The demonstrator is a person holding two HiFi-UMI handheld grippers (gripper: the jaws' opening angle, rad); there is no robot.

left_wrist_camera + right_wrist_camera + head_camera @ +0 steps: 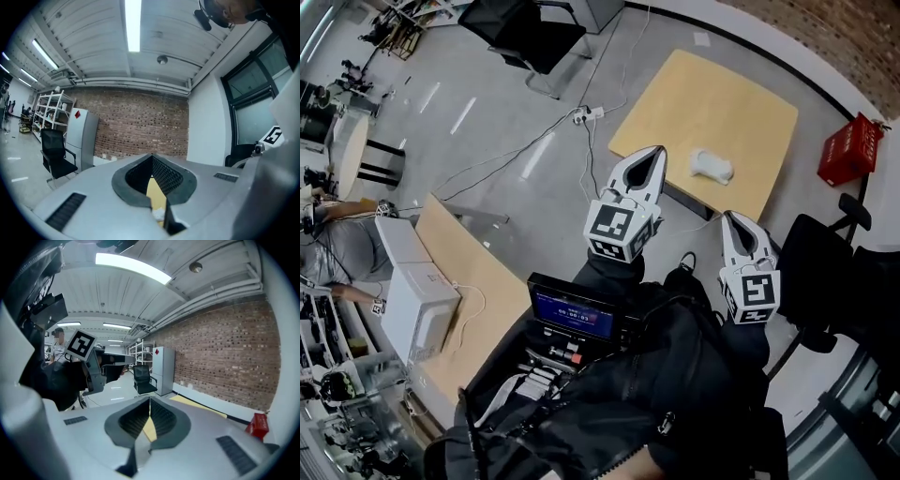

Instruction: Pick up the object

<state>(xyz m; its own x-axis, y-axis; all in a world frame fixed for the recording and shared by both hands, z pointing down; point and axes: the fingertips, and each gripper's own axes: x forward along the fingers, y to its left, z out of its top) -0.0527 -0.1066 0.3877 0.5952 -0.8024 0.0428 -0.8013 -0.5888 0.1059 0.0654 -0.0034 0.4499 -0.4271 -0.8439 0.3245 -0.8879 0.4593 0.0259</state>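
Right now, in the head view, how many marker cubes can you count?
2. One cube rides on the left claw near the picture's middle; the other cube on the right claw, lower right. None look hidden.

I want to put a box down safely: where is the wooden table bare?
The wooden table is bare across its far half and at its left corner. The only crowded spot is around the white object by the near edge.

red crate (851, 150) right of table (712, 103) | black chair (525, 33) top | power strip (589, 114) on floor
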